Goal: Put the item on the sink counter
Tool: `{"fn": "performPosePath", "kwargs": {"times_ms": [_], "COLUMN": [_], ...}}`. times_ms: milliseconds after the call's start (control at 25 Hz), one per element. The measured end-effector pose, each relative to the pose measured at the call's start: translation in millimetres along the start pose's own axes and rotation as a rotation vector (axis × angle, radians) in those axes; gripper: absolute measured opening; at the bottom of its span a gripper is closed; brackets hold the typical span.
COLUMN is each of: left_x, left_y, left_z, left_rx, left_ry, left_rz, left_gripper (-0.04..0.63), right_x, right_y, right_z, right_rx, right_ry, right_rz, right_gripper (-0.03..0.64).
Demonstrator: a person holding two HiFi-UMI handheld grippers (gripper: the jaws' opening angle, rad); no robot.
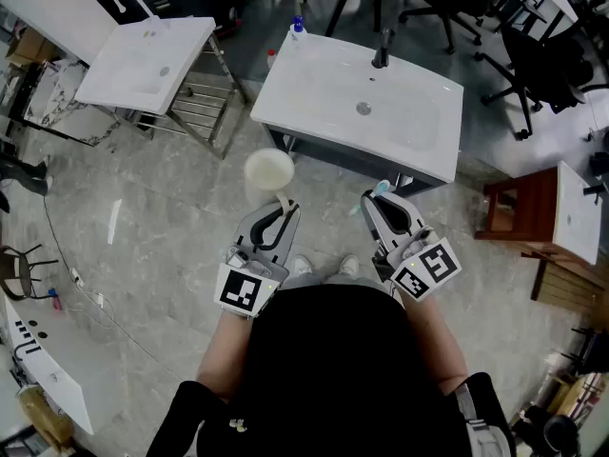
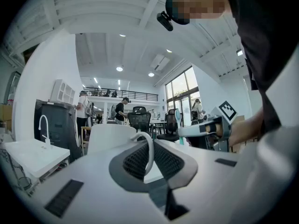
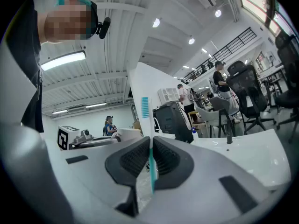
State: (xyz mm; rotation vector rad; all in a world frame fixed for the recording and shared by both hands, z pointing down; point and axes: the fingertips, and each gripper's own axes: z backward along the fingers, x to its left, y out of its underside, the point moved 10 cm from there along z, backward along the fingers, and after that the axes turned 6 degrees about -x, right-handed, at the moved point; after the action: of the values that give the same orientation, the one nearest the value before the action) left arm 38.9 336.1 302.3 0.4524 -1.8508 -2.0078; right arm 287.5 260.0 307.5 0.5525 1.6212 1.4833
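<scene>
Left tongs [image 1: 283, 208] pinch the handle of a white cup [image 1: 268, 171]; right tongs [image 1: 377, 200] clamp a teal toothbrush [image 3: 145, 107]. Both items are held in the air, just short of the white sink surface [image 1: 314, 93].

At 12 o'clock the sink counter [image 1: 324, 93] lies broad and bare, reachable over open floor [image 1: 171, 246]. Only a faucet [image 1: 383, 50] and a bottle [image 1: 297, 31] stand along its far edge. A second sink [image 1: 143, 60] on a metal rack [image 1: 205, 108] crowds 10 o'clock, and a wooden stool [image 1: 519, 212] blocks 3 o'clock.
</scene>
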Motion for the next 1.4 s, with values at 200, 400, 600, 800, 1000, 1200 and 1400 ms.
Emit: {"fn": "performPosePath", "kwargs": {"times_ms": [200, 400, 600, 800, 1000, 1200, 1400], "left_x": [15, 33, 47, 55, 62, 74, 85], "left_y": [2, 6, 14, 23, 29, 31, 39], "left_z": [10, 24, 33, 24, -3, -42, -78], "left_rx": [-0.004, -0.006, -0.005, 0.009, 0.022, 0.044, 0.121], "left_ry": [0.0, 0.014, 0.036, 0.048, 0.039, -0.001, -0.064], "left_rz": [-0.004, 0.016, 0.035, 0.044, 0.036, 0.018, 0.021], "left_gripper": [0.043, 0.043, 0.043, 0.043, 0.043, 0.043, 0.043], "right_x": [11, 26, 35, 27, -5, -52, -95], "right_y": [6, 11, 15, 22, 22, 12, 2], "right_z": [-10, -19, -20, -24, -36, -65, -97], "right_rx": [0.003, 0.009, 0.0, 0.015, 0.021, 0.02, 0.023], "right_ry": [0.012, 0.034, 0.065, 0.087, 0.083, 0.039, -0.027], "right_rz": [0.027, 0.032, 0.029, 0.021, 0.001, -0.028, -0.043], "right_gripper": [0.044, 0.046, 0.046, 0.046, 0.046, 0.046, 0.046]}}
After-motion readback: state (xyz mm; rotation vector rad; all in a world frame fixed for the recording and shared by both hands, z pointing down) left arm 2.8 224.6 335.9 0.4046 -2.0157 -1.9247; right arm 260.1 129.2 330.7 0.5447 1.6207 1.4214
